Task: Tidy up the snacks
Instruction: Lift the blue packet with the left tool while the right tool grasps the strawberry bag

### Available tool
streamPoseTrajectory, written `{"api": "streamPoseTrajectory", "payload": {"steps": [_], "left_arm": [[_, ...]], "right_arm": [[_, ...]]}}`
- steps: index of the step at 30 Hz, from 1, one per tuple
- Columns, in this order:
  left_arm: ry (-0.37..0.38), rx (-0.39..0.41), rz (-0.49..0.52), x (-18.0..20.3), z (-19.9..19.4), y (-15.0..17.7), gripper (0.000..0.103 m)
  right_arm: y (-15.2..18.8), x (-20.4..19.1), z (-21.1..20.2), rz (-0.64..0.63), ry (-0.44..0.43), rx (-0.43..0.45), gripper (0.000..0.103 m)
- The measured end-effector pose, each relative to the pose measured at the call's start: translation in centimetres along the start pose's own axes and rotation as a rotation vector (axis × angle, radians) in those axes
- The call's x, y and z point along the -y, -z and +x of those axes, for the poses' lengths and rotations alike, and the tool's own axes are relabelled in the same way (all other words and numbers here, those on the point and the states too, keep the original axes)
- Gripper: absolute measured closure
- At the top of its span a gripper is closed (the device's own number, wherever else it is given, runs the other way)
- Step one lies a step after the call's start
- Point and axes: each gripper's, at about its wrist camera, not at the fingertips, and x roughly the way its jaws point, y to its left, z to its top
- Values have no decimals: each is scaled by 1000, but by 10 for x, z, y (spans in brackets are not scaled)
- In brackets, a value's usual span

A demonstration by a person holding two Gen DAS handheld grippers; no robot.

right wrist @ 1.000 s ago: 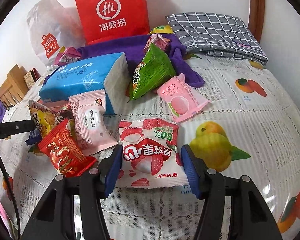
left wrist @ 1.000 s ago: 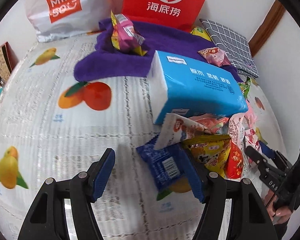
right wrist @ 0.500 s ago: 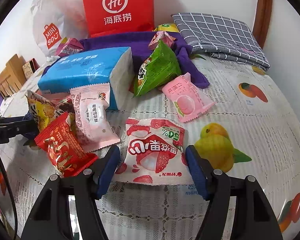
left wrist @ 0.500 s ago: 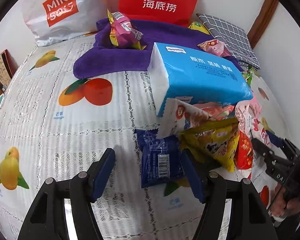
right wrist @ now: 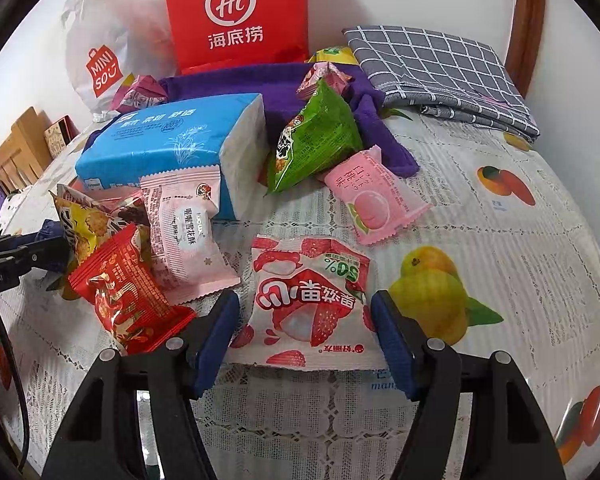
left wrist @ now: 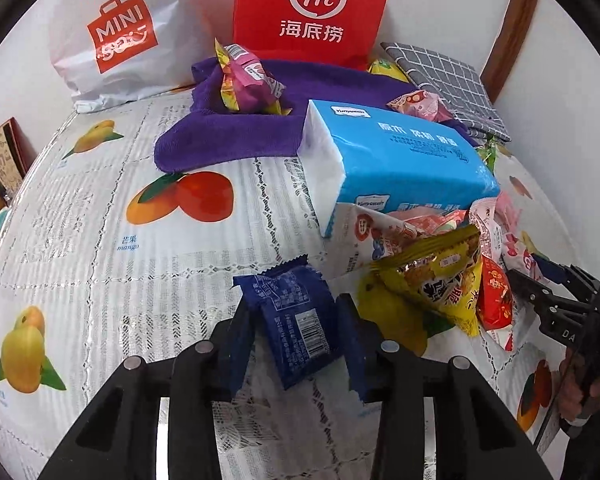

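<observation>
A dark blue snack packet (left wrist: 296, 320), crinkled, with white print and a barcode on its upturned back, is seen between the blue pads of the left tool (left wrist: 296, 344), whose jaws have just been closing in on it; the pads stand against its sides, though a firm grip cannot be told. The packet is tilted on the fruit-printed lace cloth (left wrist: 100, 248) covering the bench. Beside it, a yellow triangular packet (left wrist: 440, 276) and a red packet (left wrist: 496, 300) are heaped against a blue tissue pack (left wrist: 396, 160).

In the right wrist view, a white and red strawberry packet (right wrist: 308, 300) is framed flat between the pads of the right tool (right wrist: 306, 332), which is held wide, its jaws having just been opening, a gap showing on each side. Further off, a pale pink packet (right wrist: 184, 236), a pink peach packet (right wrist: 374, 200) and a green triangular packet (right wrist: 316, 140) are spread before a purple towel (right wrist: 268, 84). At the back, a red paper bag (right wrist: 236, 12), a white Miniso bag (right wrist: 100, 52) and a folded grey checked cloth (right wrist: 440, 64) are seen against the wall.
</observation>
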Motion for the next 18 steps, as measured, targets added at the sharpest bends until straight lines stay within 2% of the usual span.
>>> {"api": "streamPoseTrajectory", "payload": {"steps": [6, 8, 11, 18], "left_arm": [[-61, 38, 63, 13, 5, 4, 60], [-79, 52, 82, 16, 5, 6, 64], [-68, 51, 79, 15, 3, 5, 70], [-42, 47, 52, 10, -3, 6, 75]], "right_arm": [[0, 0, 0, 0, 1, 0, 35], [0, 0, 0, 0, 1, 1, 35], [0, 0, 0, 0, 1, 1, 35], [1, 0, 0, 1, 0, 1, 36]]}}
